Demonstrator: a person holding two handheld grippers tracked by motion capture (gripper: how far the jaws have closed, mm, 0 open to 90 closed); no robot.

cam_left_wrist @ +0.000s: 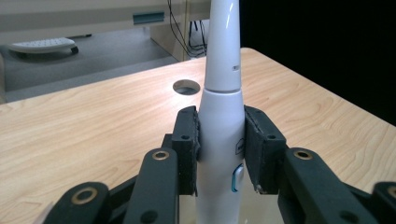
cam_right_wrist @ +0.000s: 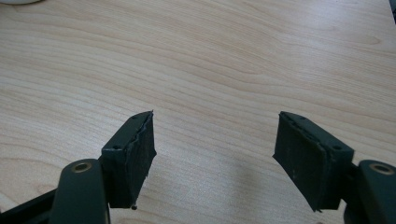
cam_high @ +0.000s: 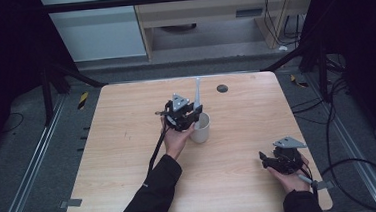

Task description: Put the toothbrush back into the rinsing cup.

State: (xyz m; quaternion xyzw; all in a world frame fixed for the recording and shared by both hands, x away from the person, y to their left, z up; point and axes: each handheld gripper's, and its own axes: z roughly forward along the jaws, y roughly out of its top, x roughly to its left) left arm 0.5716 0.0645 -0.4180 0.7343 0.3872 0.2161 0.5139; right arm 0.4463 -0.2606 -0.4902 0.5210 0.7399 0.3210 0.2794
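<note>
Left gripper [cam_left_wrist: 219, 140] clamps toothbrush [cam_left_wrist: 219, 116] over cup [cam_high: 200, 128], mid-table | right gripper [cam_right_wrist: 215, 154] open, near table [cam_high: 129, 155] corner

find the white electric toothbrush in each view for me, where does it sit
High view: the toothbrush stands upright at table centre, clamped by the left gripper over the white cup.
Left gripper view: centre, upright between the pads.
Right gripper view: not in it.
Shared landmark: the round hole in the table.
</note>
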